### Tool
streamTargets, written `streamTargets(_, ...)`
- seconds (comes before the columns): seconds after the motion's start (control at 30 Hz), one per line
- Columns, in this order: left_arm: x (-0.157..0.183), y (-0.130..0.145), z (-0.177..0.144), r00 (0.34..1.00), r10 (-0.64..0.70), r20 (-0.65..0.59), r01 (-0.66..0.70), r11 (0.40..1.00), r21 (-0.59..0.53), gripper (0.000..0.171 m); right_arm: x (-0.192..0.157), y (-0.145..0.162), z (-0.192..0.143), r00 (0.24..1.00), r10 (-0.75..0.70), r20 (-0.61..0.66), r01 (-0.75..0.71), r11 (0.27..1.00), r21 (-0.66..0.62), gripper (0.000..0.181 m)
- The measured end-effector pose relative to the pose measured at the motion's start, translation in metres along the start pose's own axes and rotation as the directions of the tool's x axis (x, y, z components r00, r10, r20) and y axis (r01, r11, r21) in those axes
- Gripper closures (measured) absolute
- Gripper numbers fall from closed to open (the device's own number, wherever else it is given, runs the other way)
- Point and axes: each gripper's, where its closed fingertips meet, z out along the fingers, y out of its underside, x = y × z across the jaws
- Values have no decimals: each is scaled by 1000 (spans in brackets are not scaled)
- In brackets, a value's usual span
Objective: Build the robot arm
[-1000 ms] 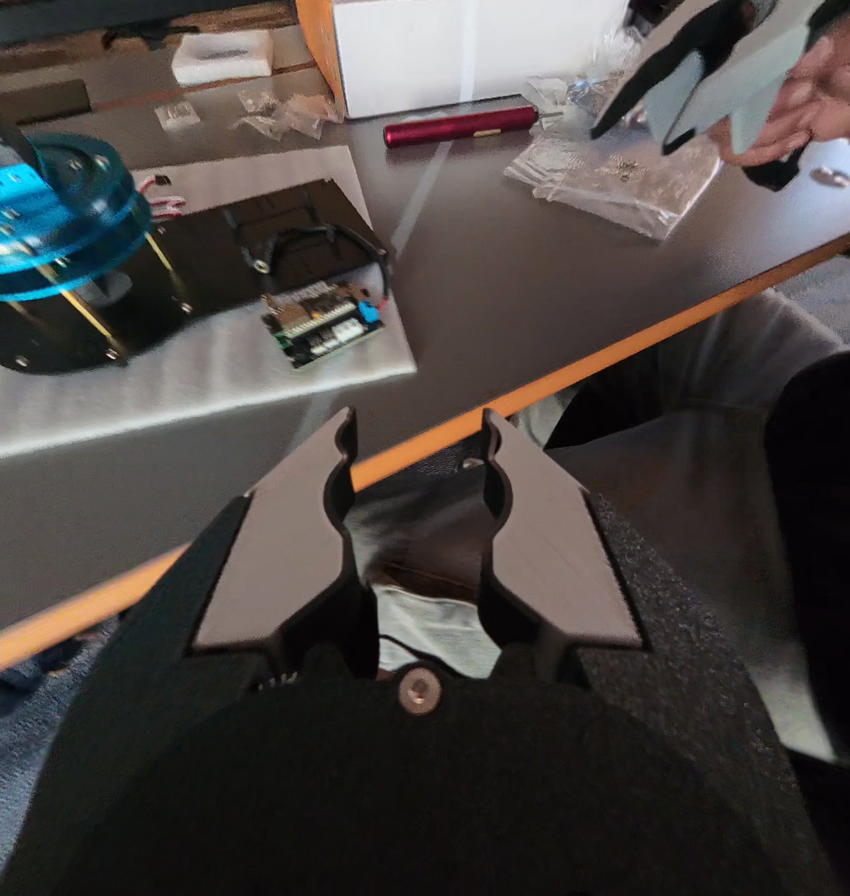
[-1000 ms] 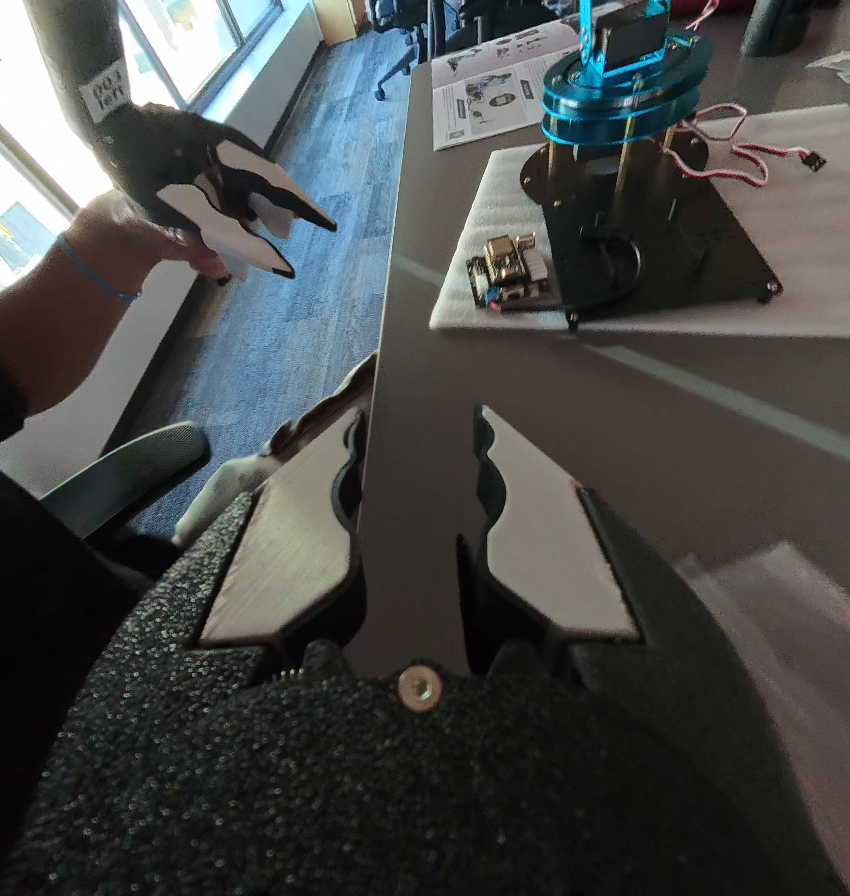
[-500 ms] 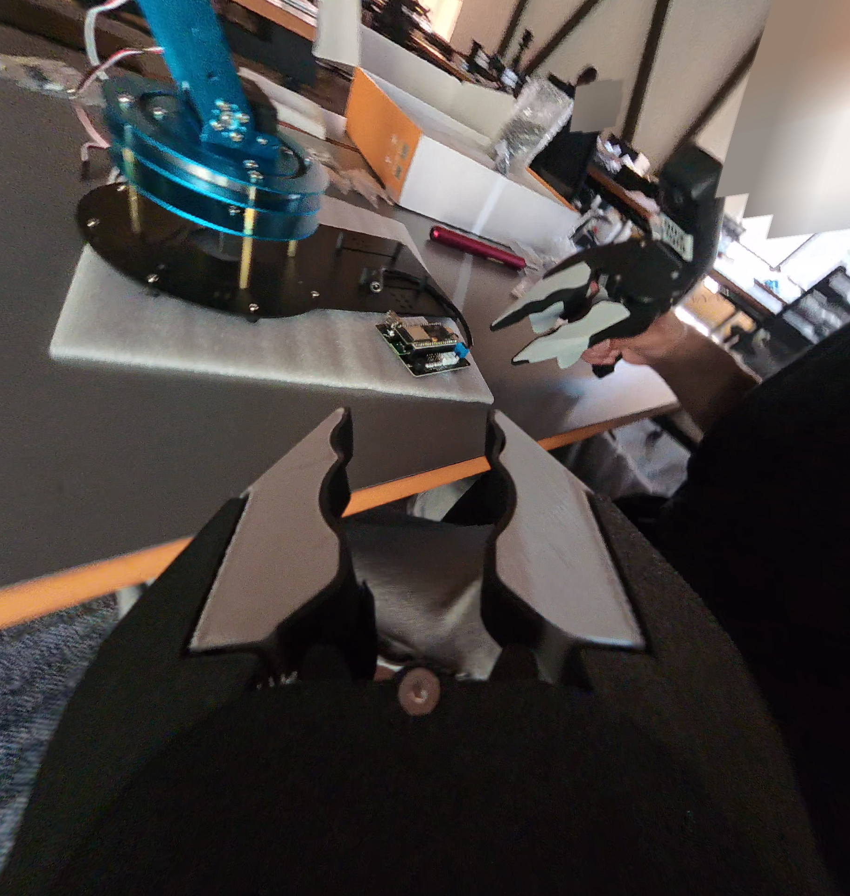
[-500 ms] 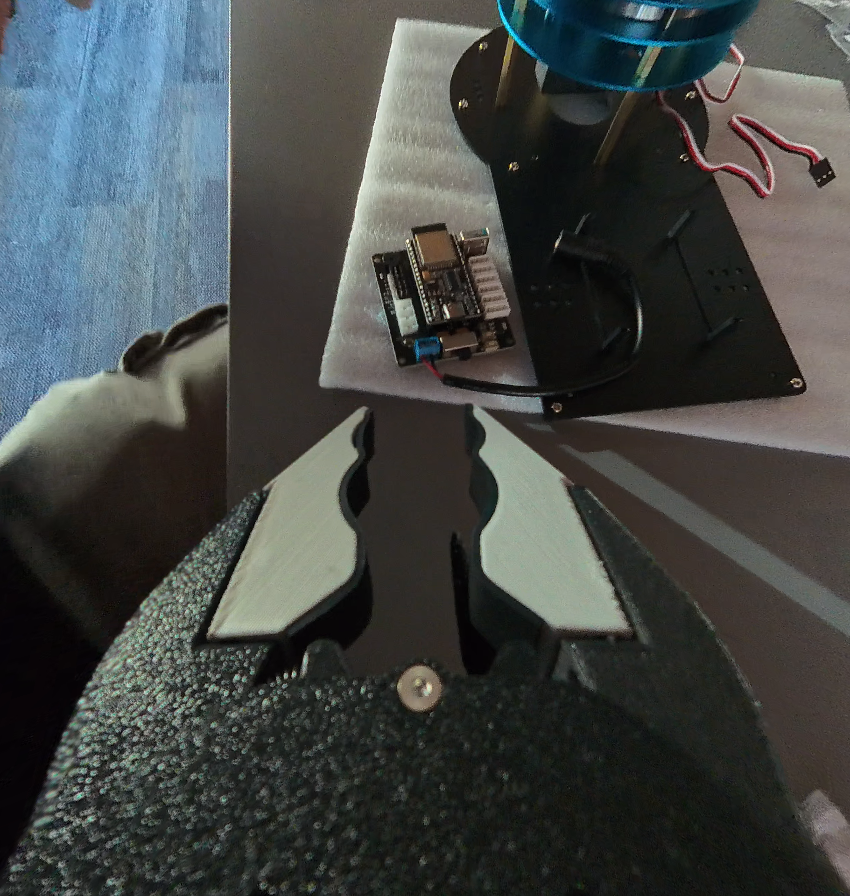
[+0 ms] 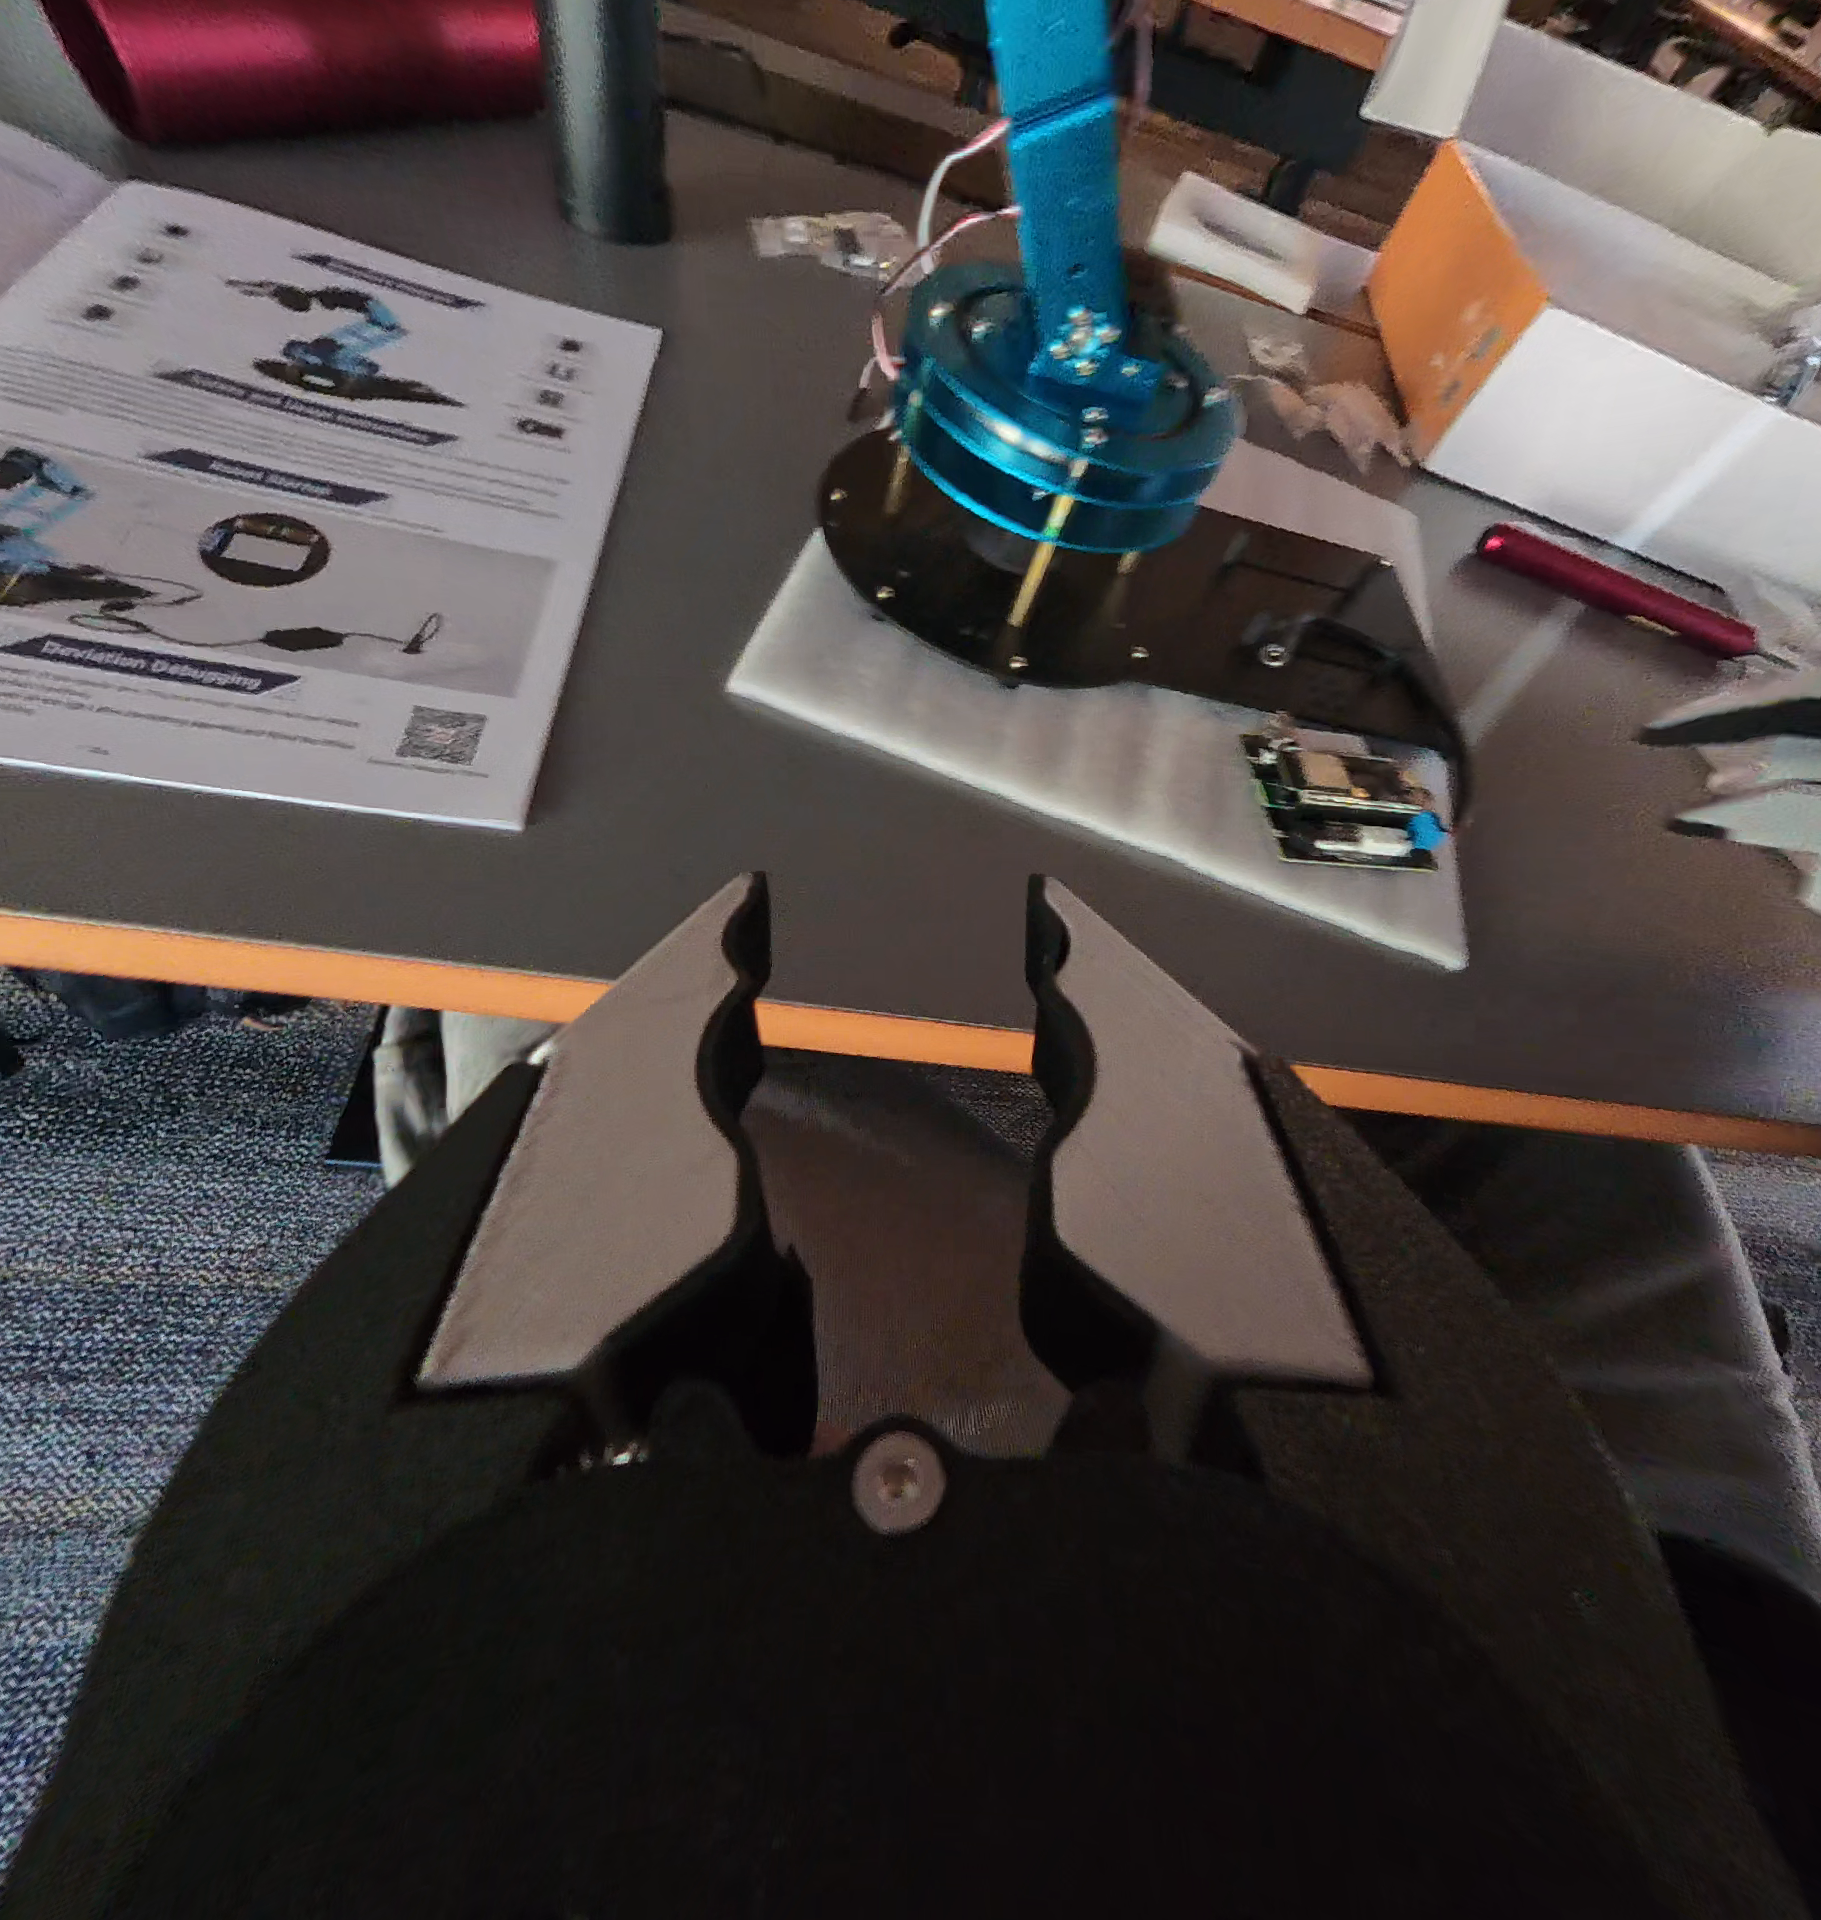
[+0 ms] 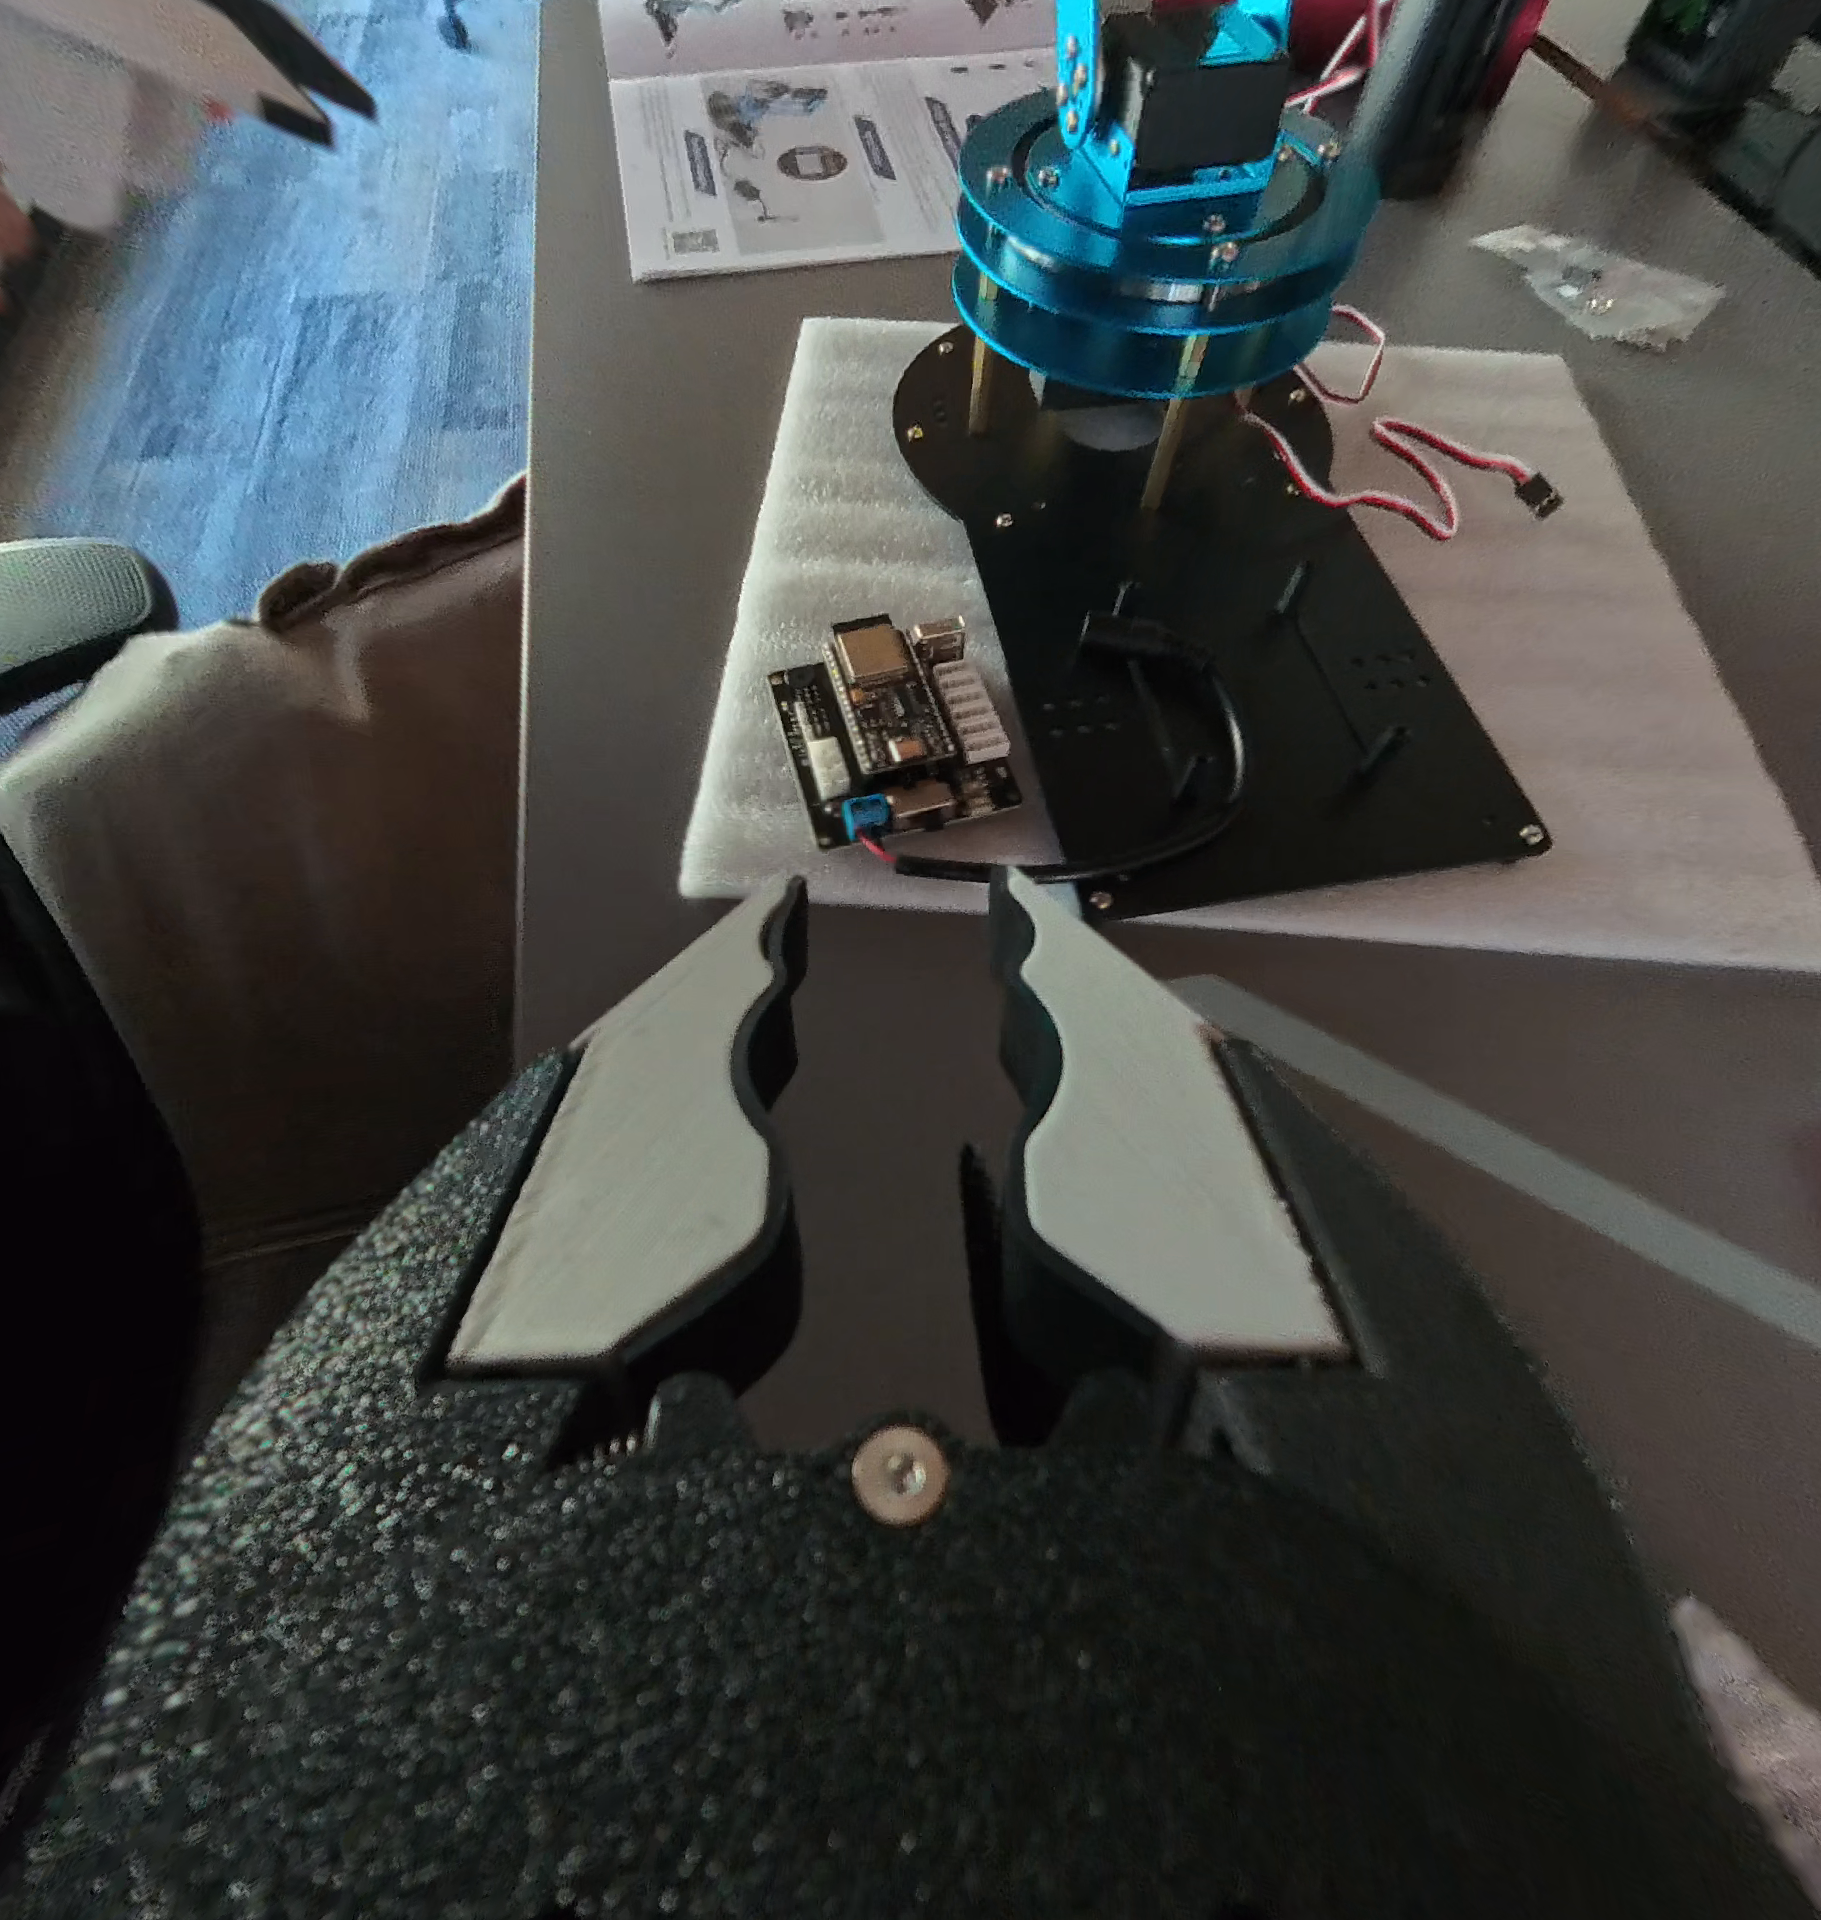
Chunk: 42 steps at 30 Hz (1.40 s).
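left gripper (image 5: pixel 893 899): released, empty, off table's near orange edge (image 5: pixel 885 1023) | right gripper (image 6: pixel 895 899): released, empty, over table just near circuit board (image 6: pixel 890 732) on white foam sheet (image 6: pixel 844 488) | farther: black base plate (image 6: pixel 1290 748), blue turntable (image 6: pixel 1145 281), open booklet (image 5: pixel 262 499) left.

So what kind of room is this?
Probably an office or workshop where someone builds a robot kit. On the grey table stand a half-built blue robot arm base, a circuit board and an open instruction booklet; carpet covers the floor.
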Motion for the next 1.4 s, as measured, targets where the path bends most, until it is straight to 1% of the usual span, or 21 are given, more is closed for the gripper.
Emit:
streamTargets(0.07,-19,3,11,1000,-16,12,16,1000,4,123,-4,1,-2,999,43,-25,-43,999,2,147)
streamTargets(0.13,-42,4,17,1000,3,6,-3,1000,26,122,6,4,-4,991,64,-116,-68,997,-33,148)
streamTargets(0.2,-68,6,19,998,59,12,-60,998,23,122,11,-5,-1,981,66,-184,-68,998,-9,152)
streamTargets(0.27,-93,5,17,988,153,10,-153,988,26,122,15,-15,7,967,68,-247,-68,998,10,155)
streamTargets(0.33,-126,2,15,968,248,38,-249,968,15,122,28,-24,16,933,102,-344,-98,995,28,155)
streamTargets(0.4,-160,-4,12,950,305,67,-306,952,11,122,39,-39,23,895,186,-406,-158,982,102,155)
streamTargets(0.47,-186,-9,9,951,302,59,-304,952,25,122,50,-49,24,846,267,-461,-196,961,195,156)
streamTargets(0.5,-197,-12,8,958,284,47,-286,958,37,122,54,-48,24,827,277,-489,-202,958,201,155)
streamTargets(0.57,-220,-15,7,973,231,28,-232,971,57,122,66,-41,13,758,287,-586,-196,957,215,155)
streamTargets(0.6,-230,-15,7,979,204,16,-205,977,61,122,66,-39,8,741,311,-595,-206,949,239,156)
streamTargets(0.67,-246,-16,7,985,170,-10,-169,983,67,122,59,-37,5,740,399,-542,-264,913,311,156)
streamTargets(0.73,-260,-18,7,988,156,-13,-155,984,82,122,53,-38,-1,739,445,-505,-275,885,377,156)
streamTargets(0.8,-274,-12,9,992,128,-7,-128,991,48,122,49,-32,-8,720,467,-514,-283,873,397,155)
streamTargets(0.83,-282,-9,10,994,109,23,-109,993,34,122,46,-28,-10,703,491,-514,-305,862,405,155)
streamTargets(0.87,-290,-6,10,994,88,61,-91,995,41,122,40,-26,-13,688,517,-509,-321,846,426,154)
streamTargets(0.93,-292,-2,7,997,66,45,-70,993,91,122,26,-24,-17,665,541,-515,-320,829,458,154)
streamTargets(1.0,-299,-1,6,995,89,45,-94,987,134,122,14,-17,-15,640,540,-547,-326,835,444,154)
streamTargets(1.17,-335,3,3,996,24,91,-40,983,178,122,-5,-19,5,678,532,-507,-326,836,441,154)
streamTargets(1.23,-341,5,4,997,22,72,-34,985,167,122,-6,-16,13,681,541,-493,-347,831,434,154)
streamTargets(1.33,-351,9,5,995,39,97,-53,987,150,122,-7,-8,24,684,507,-525,-353,859,370,154)
streamTargets(1.4,-354,11,5,994,44,104,-59,988,141,122,-5,-9,26,675,509,-533,-342,857,385,154)
